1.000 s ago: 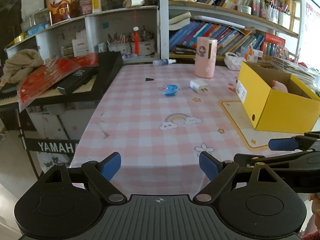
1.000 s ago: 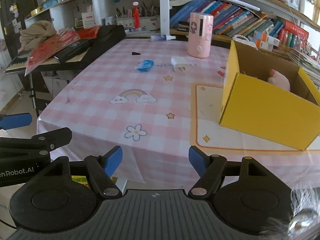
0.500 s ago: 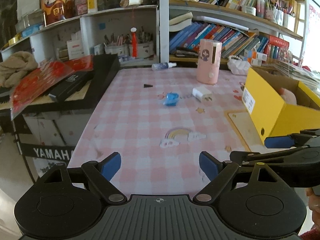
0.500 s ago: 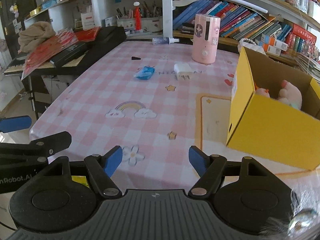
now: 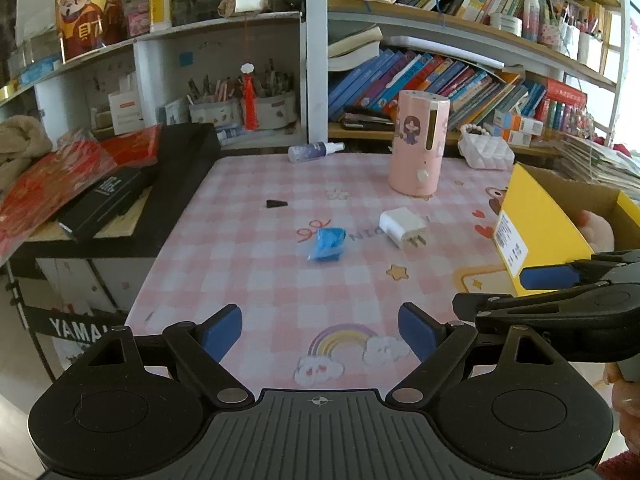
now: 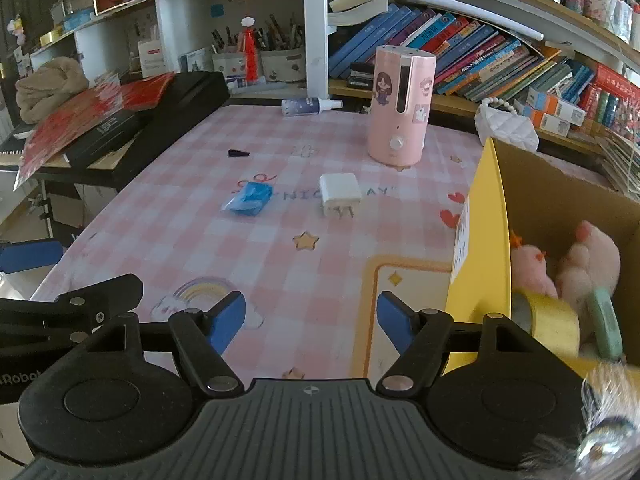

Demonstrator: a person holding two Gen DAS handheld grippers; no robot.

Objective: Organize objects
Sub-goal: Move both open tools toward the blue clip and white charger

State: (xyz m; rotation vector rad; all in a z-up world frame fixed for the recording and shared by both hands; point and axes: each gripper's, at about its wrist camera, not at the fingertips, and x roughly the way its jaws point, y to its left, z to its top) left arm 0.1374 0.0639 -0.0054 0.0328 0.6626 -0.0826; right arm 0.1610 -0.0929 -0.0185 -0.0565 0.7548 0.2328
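Two empty grippers over a pink checked table, loose items mid-table, box at right.

Table (image 5: pixel 248 264) carries a yellow box (image 6: pixel 480 248) at its right edge; only the right wrist view looks inside it: pink plush toys (image 6: pixel 588 256), yellow tape roll (image 6: pixel 552 320), green disc. Pink humidifier (image 5: pixel 418 146) stands upright at the far side. White charger (image 5: pixel 402 226) lies just right of the blue packet (image 5: pixel 326 244), apart; small black wedge (image 5: pixel 277 203) farther left. Only the left wrist view shows a hand at its right edge. Left gripper (image 5: pixel 320 330): jaws wide, nothing between. Right gripper (image 6: pixel 308 320): jaws apart, have just been closing a little, nothing between.
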